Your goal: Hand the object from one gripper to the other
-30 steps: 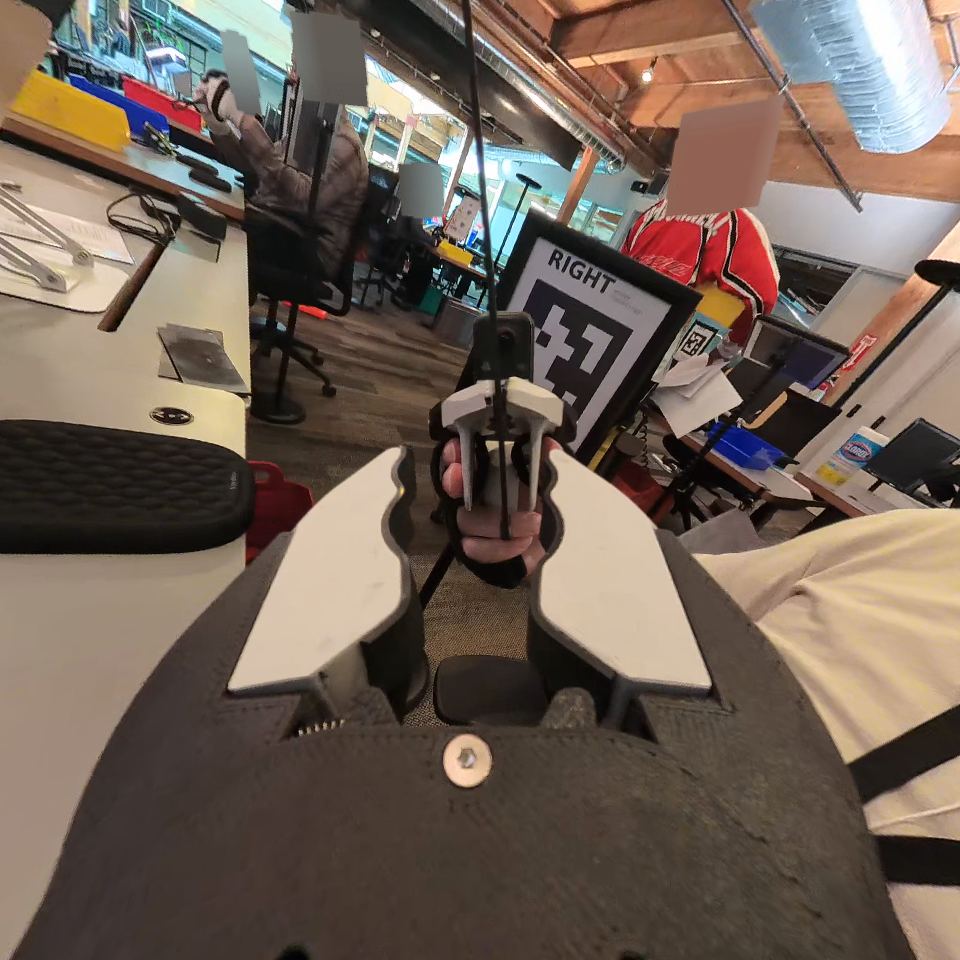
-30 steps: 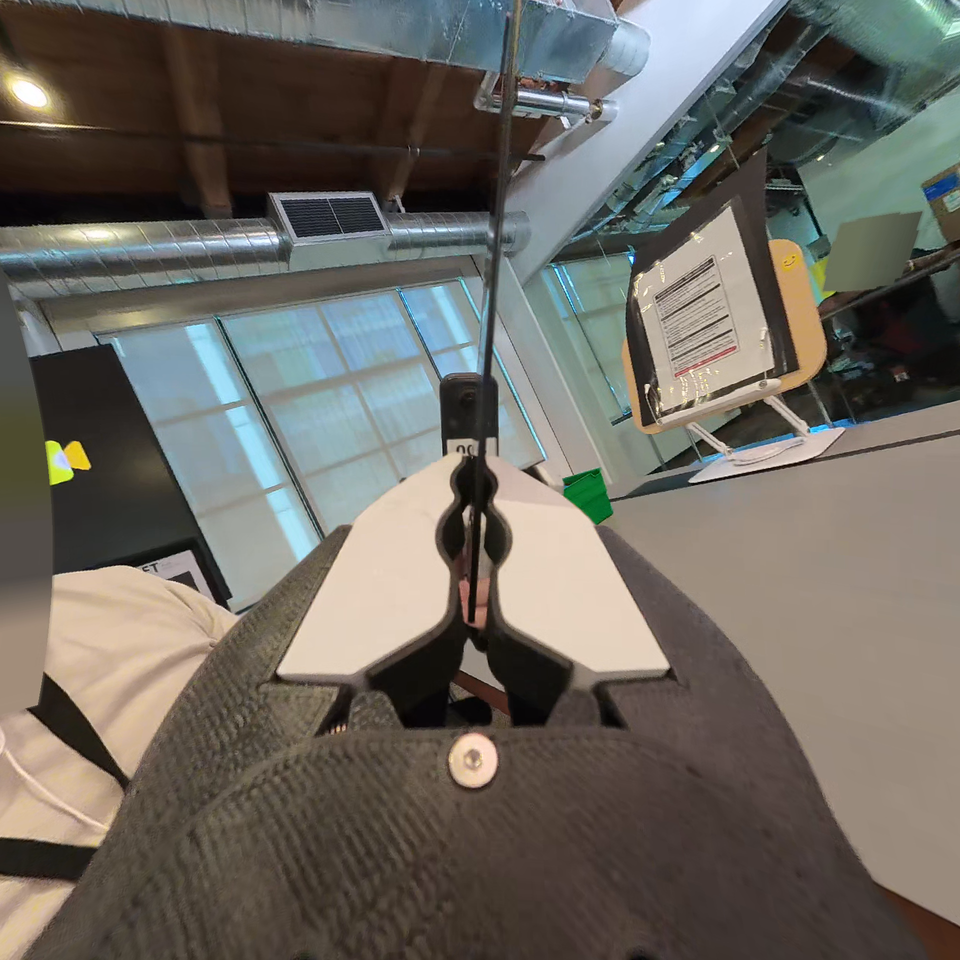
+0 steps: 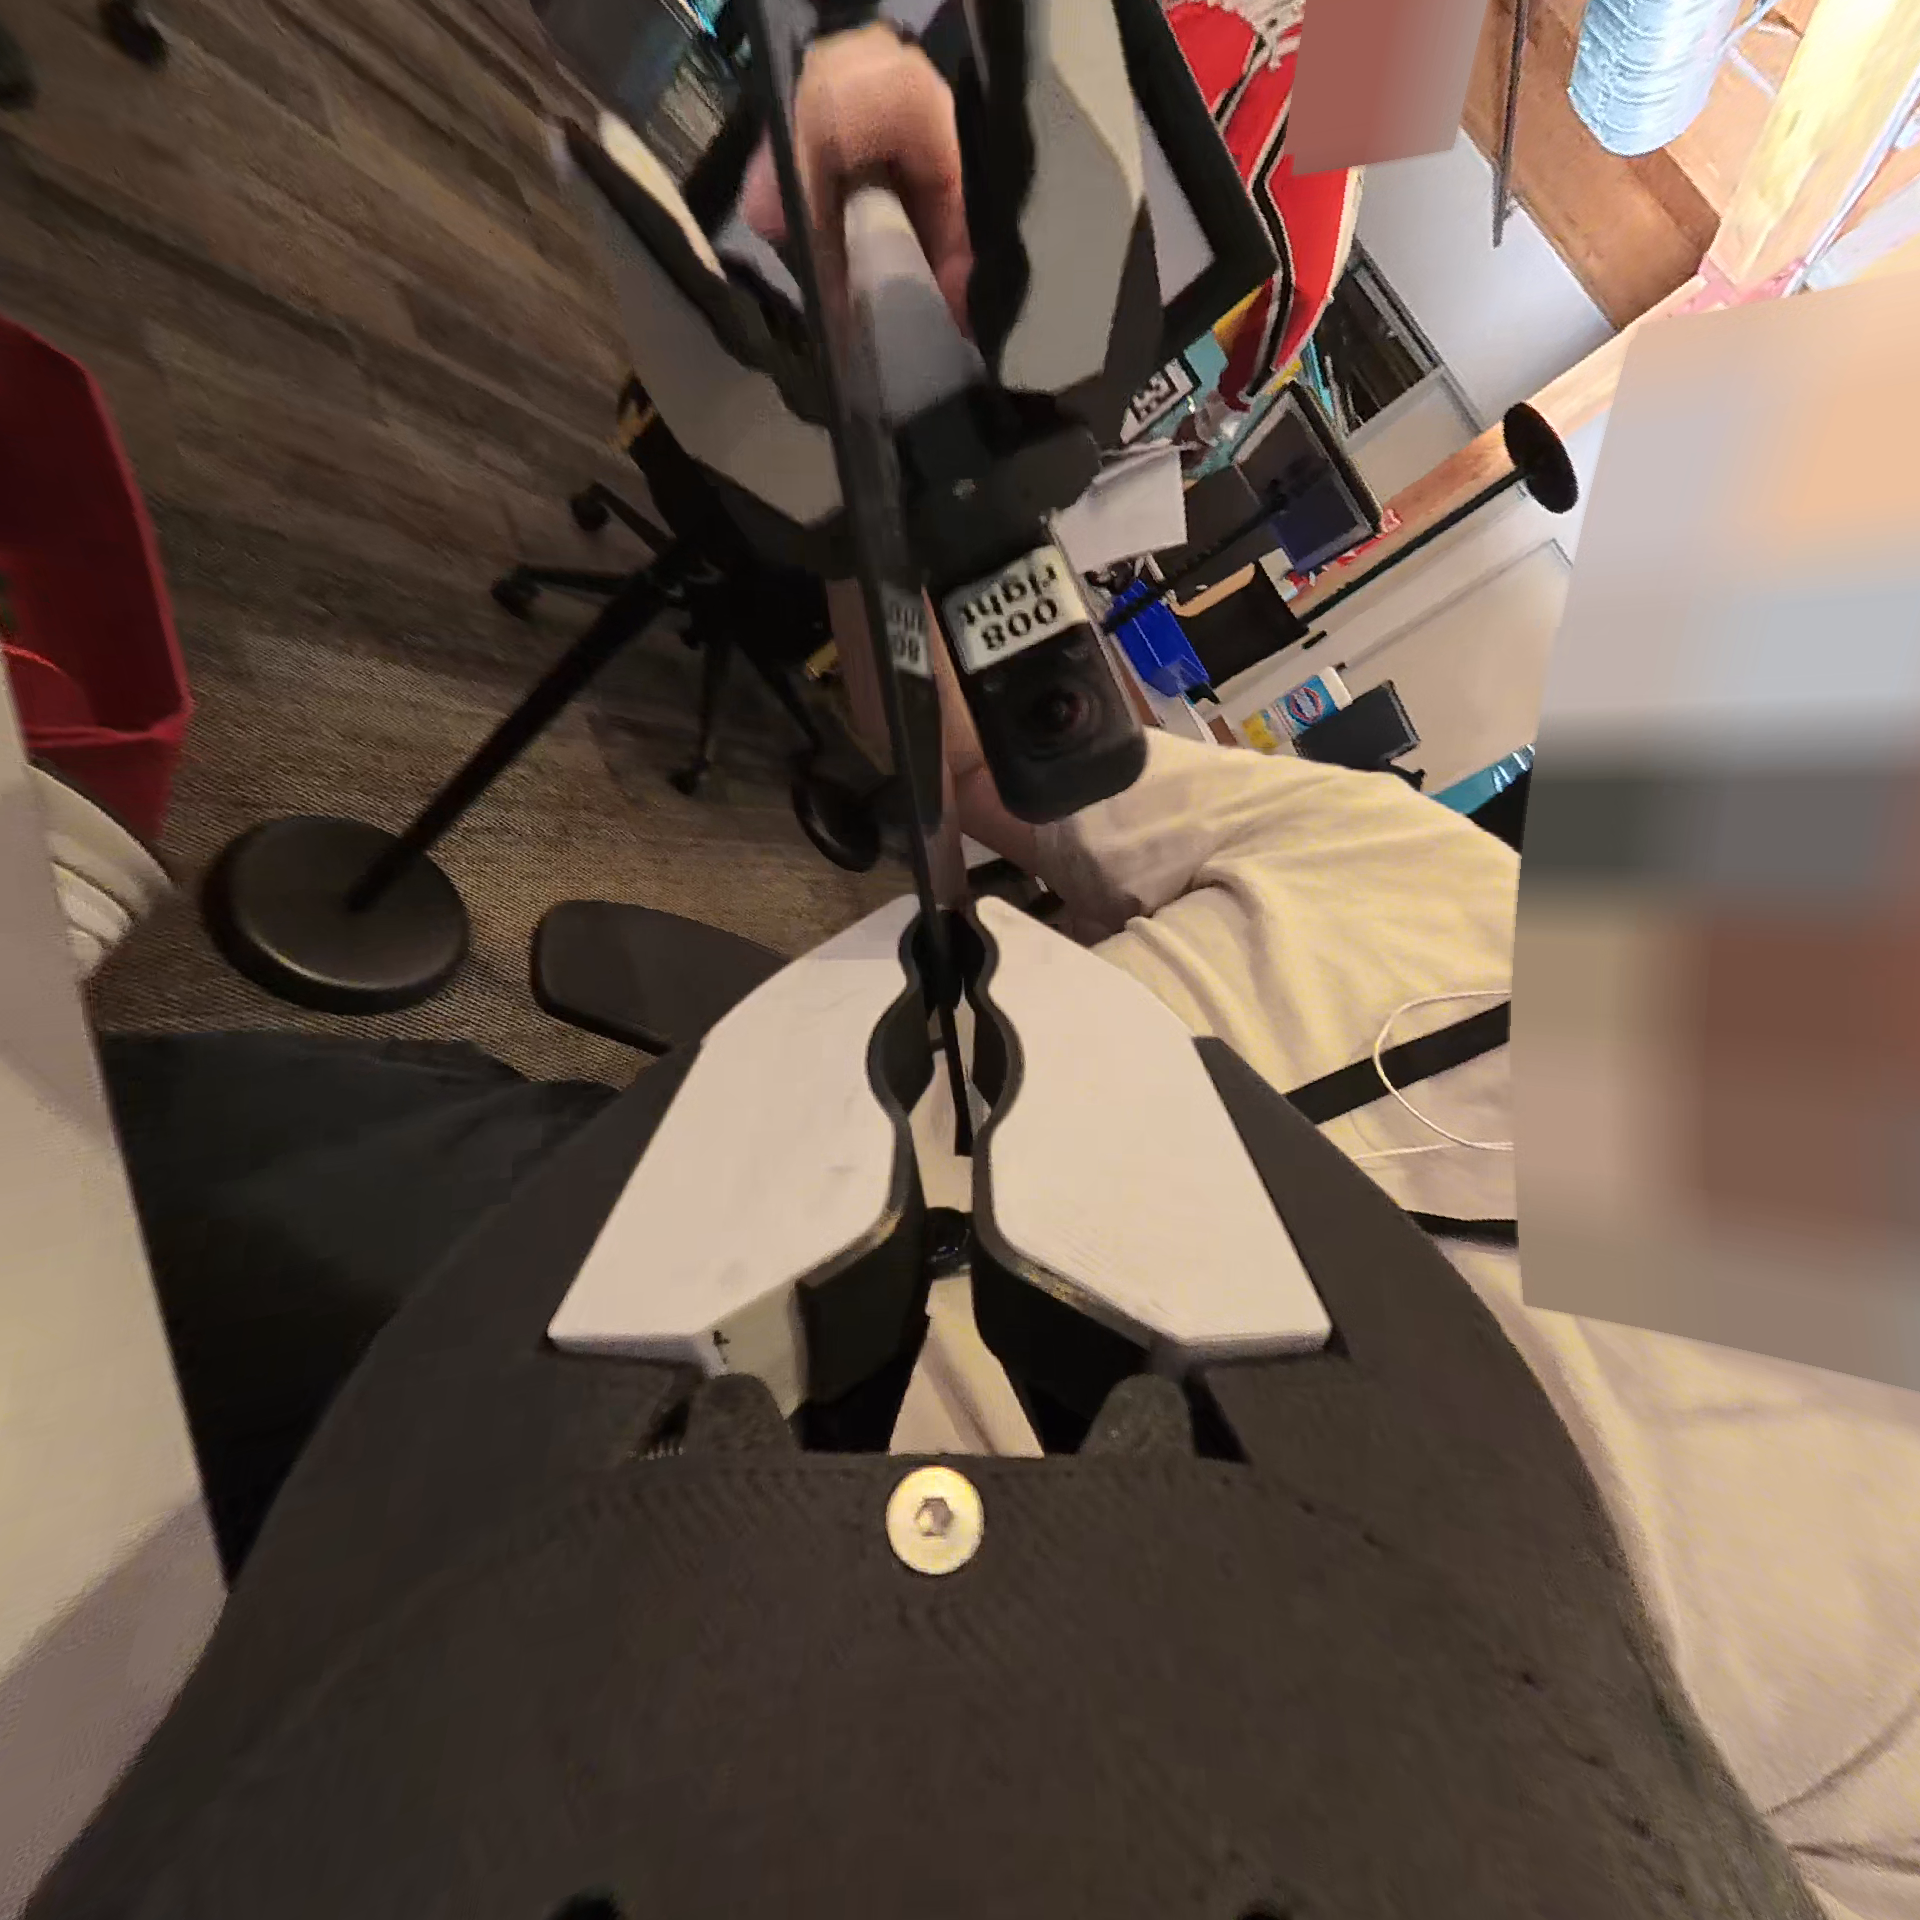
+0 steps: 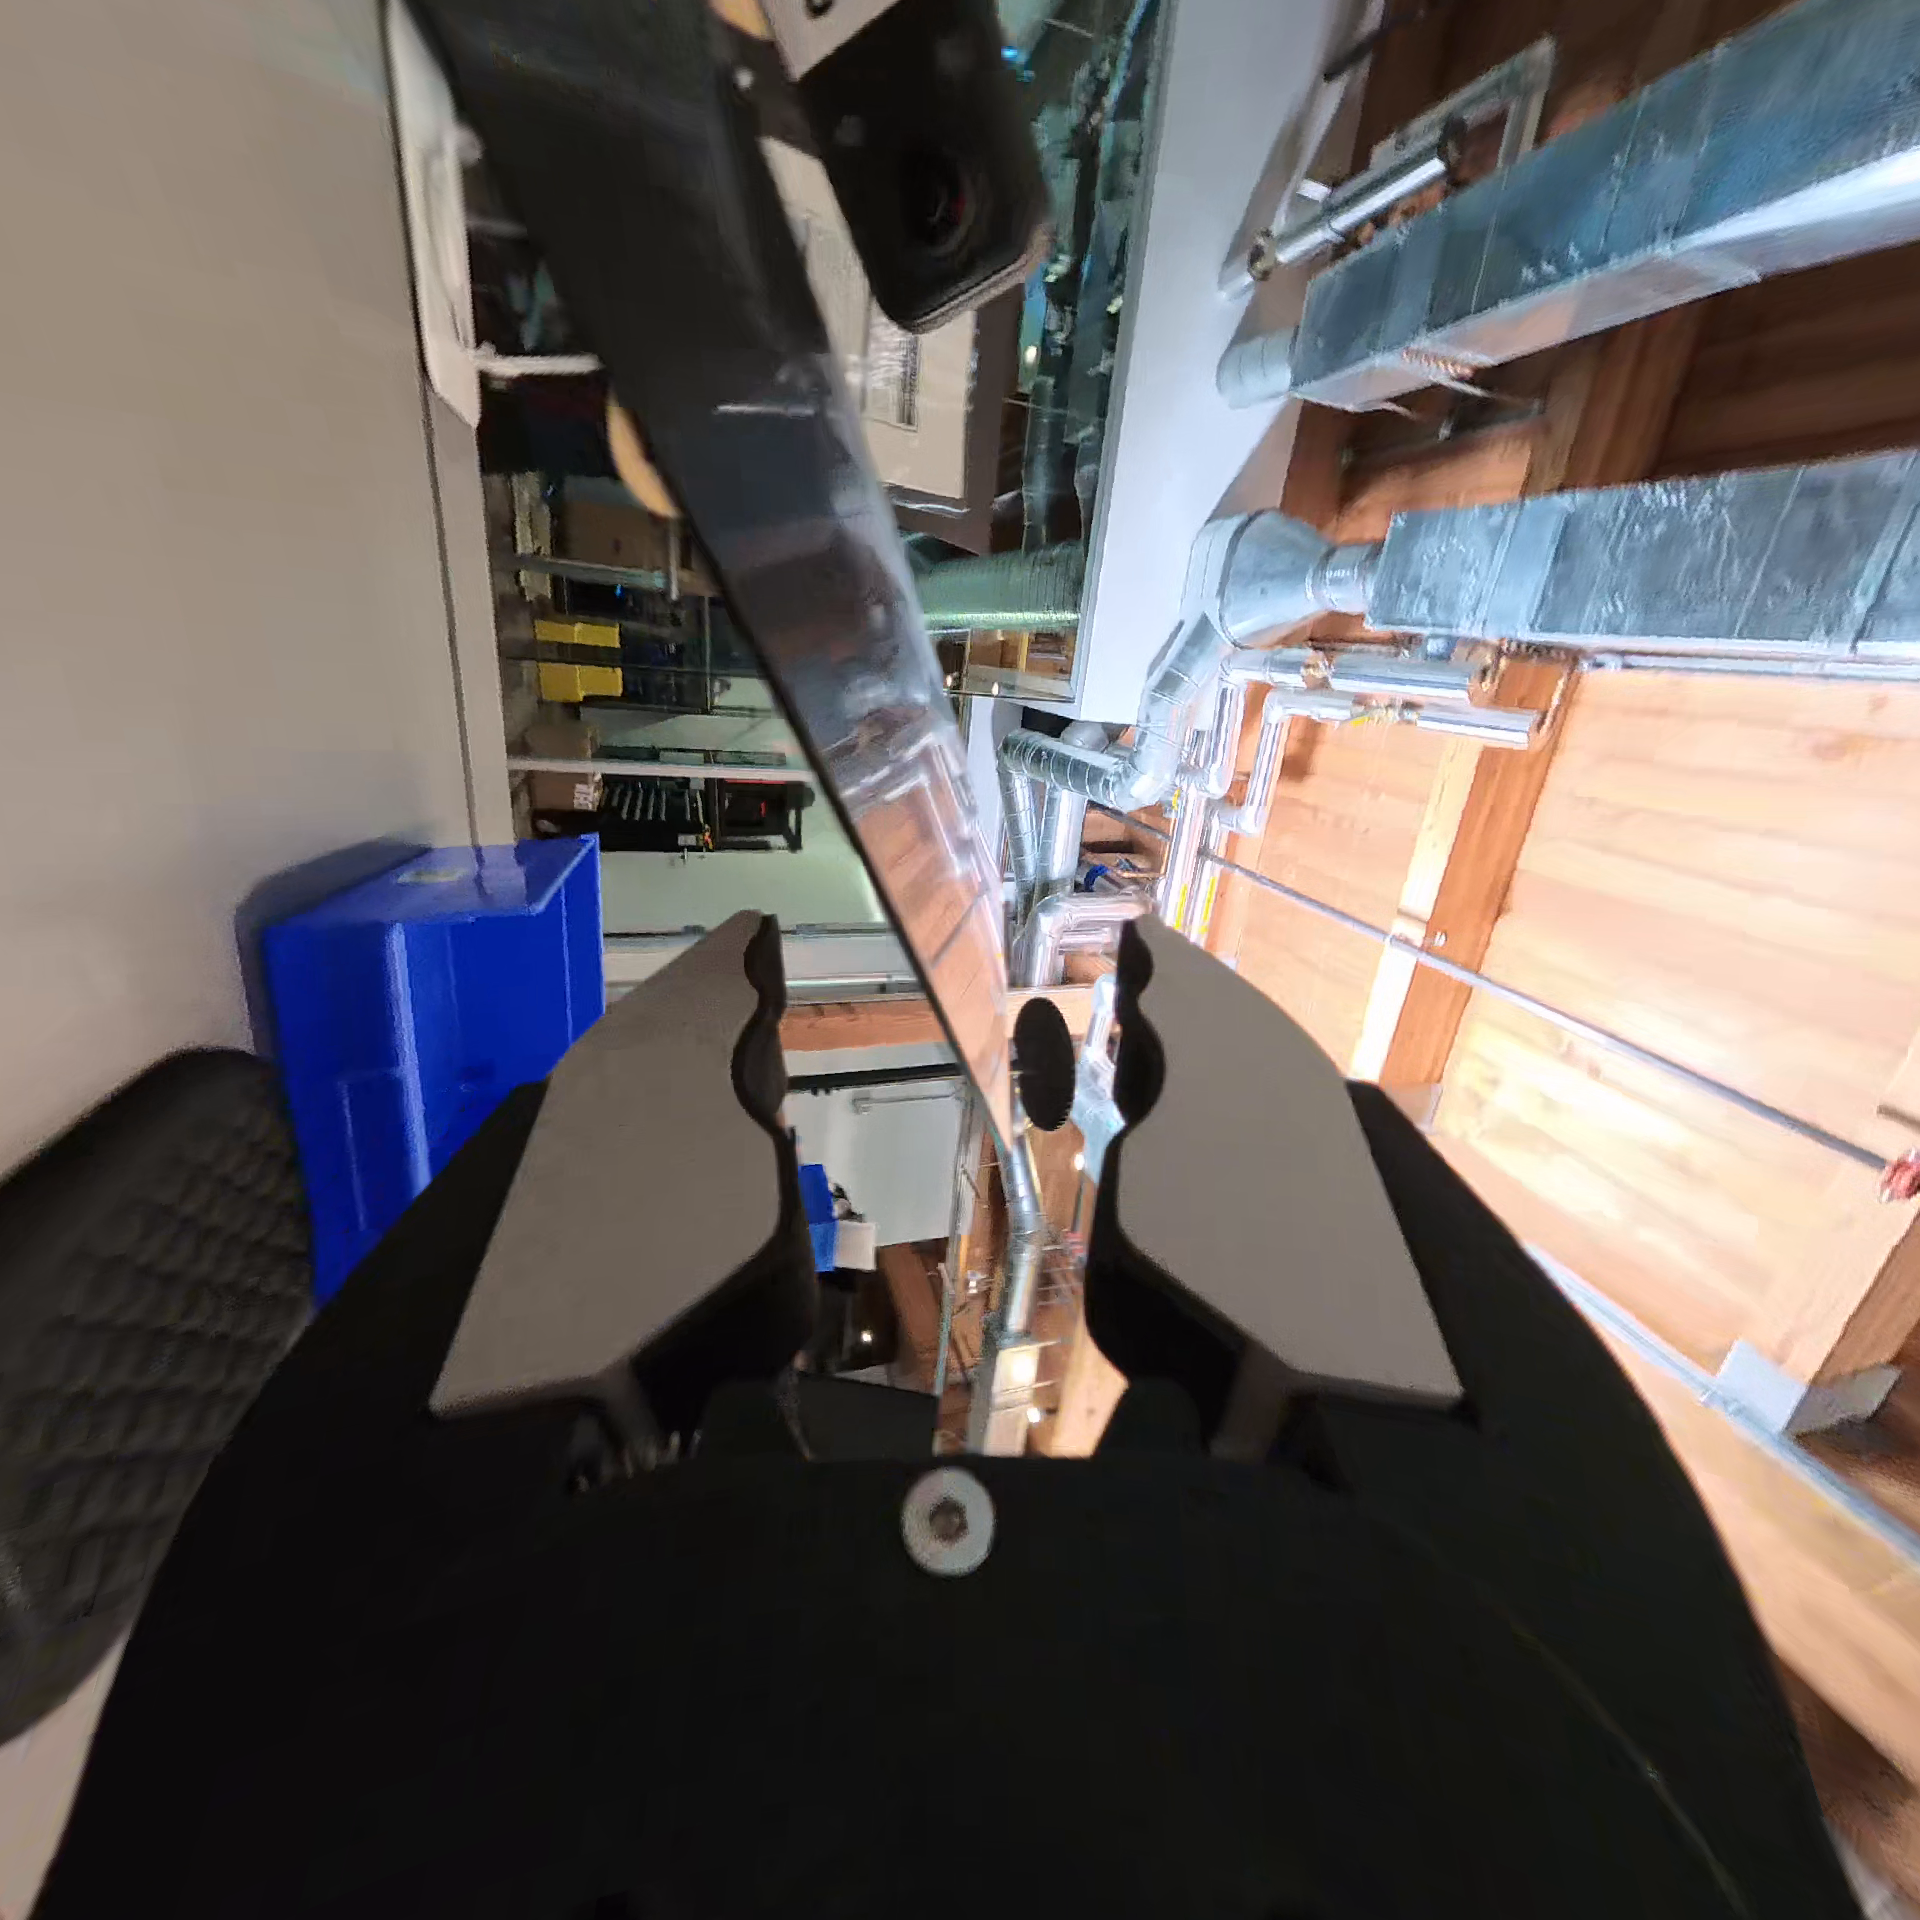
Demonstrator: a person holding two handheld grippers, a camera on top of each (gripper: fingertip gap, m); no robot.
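The thin, flat, glossy black object (image 3: 940, 997) is clamped edge-on between the closed jaws of the left gripper (image 3: 943, 935), near its lower end, so that most of its length is left free above for the other side. The right gripper (image 4: 945, 966) is spread wide, with the object (image 4: 862, 665) passing through the gap and neither jaw seen to press on it; by this the handover is judged to be essentially made, the load being carried by the left side alone.

In the left wrist view the object is seen only as a dark line, and the right gripper (image 3: 883, 312), blurred and close, is seen head-on with its camera (image 3: 1049, 707) and the hand (image 3: 883, 135) gripping it. Its breadth and mirror-like face, in which ceiling and pipes are reflected, are given only by the right wrist view, where a blue bin (image 4: 436, 1039) and a black padded rest (image 4: 135, 1351) on the grey counter (image 4: 208, 520) are also shown, with the left gripper's camera (image 4: 935, 187) above
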